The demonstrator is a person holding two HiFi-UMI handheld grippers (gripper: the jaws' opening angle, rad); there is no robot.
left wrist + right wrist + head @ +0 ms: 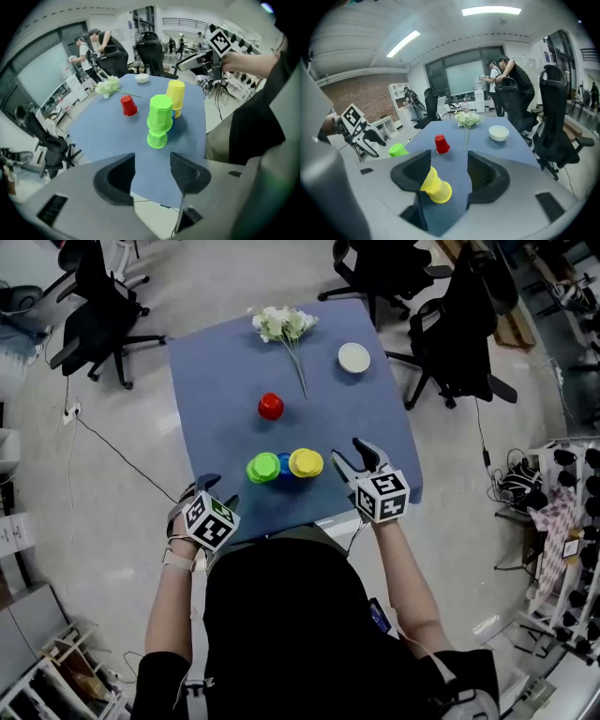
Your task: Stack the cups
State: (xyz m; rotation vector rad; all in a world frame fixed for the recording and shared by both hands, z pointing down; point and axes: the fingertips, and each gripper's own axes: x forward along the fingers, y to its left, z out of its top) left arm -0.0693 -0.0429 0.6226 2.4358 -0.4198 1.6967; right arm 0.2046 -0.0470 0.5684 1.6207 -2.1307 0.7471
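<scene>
- Head view: the blue table (216, 381) fills the middle of my frame.
- My left tongs (218, 491) hang over its lower left corner, jaws wide apart and empty.
- My right tongs (349, 454), at lower right, are spread too and grip nothing.
- The green cups (263, 467), blue cup (284, 465) and yellow cups (306, 462) stand huddled in a row.
- The red cup (270, 406) stands apart above them.

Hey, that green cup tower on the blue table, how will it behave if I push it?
The green cup tower looks tall with a narrow waist, so a high push would probably topple it. It looks like plastic, likely light, so a low push may slide it. The yellow cups stand close by and might get knocked.
</scene>
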